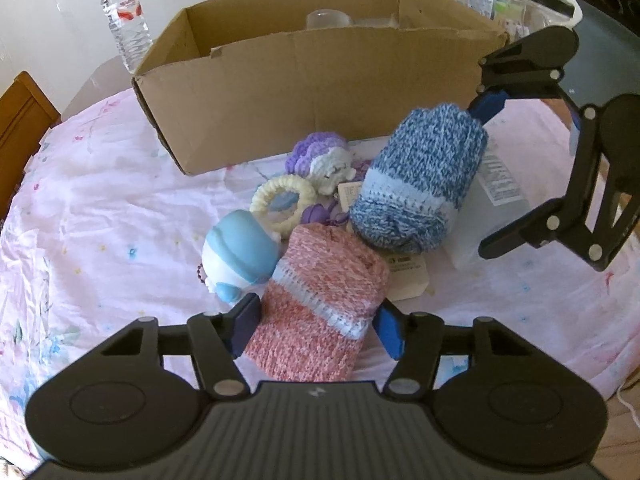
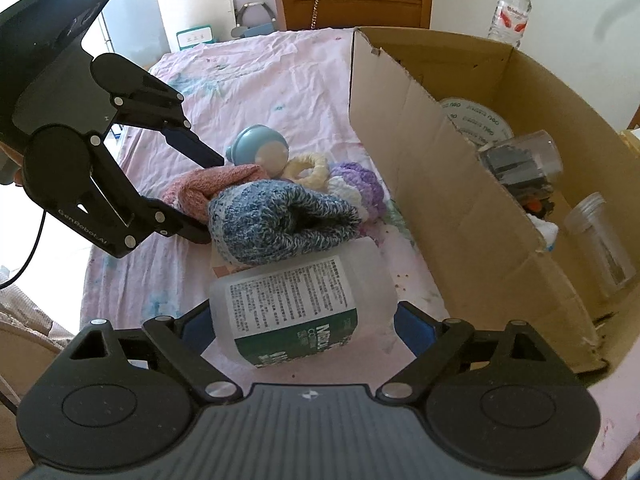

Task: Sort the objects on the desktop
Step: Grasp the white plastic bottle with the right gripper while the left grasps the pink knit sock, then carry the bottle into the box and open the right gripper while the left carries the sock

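The pink knitted roll [image 1: 320, 304] lies nearest on the pink tablecloth [image 1: 100, 208], between the left gripper [image 1: 316, 330] pads, which seem to touch it. Just right, the plastic bottle [image 2: 296, 304] lies between the right gripper [image 2: 308, 332] jaws, open. The cardboard box [image 1: 320, 92] stands beyond.

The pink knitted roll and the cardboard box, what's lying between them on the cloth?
In the left wrist view, between the pink knitted roll and the cardboard box lie a cream crochet ring and a purple-and-white crochet toy.
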The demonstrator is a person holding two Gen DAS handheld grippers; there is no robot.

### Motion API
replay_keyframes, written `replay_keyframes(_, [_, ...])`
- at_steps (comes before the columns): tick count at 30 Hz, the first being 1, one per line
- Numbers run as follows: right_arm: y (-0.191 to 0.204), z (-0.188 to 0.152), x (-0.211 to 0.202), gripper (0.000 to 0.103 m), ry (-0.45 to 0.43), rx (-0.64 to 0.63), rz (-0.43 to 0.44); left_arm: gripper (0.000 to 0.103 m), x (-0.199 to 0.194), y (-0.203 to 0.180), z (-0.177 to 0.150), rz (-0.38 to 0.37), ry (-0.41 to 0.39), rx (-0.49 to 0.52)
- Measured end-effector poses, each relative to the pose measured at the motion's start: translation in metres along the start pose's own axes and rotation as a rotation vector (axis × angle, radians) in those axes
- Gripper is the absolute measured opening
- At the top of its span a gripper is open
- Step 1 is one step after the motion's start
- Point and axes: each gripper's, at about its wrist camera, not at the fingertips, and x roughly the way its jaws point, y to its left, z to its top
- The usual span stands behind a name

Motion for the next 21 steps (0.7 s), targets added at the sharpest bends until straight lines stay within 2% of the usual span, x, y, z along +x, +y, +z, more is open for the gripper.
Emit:
replay_keyframes(6, [0.000, 0.003, 0.007, 0.091, -0.005, -0.024, 0.026, 0.052, 0.000, 0.001, 0.001, 0.013, 0.002, -0.006])
replay_keyframes(13, [0.007, 0.001, 0.003, 0.089, -0.004, -0.060, 0.000, 0.040, -0.009, 0.006, 0.002, 0.011, -0.012, -0.018])
replay_keyframes(21, [0.012, 0.001, -0.008, 0.089, -0.019, -0.052, -0.013, 0.036, -0.024, 0.009, 0.003, 0.008, -0.036, -0.018])
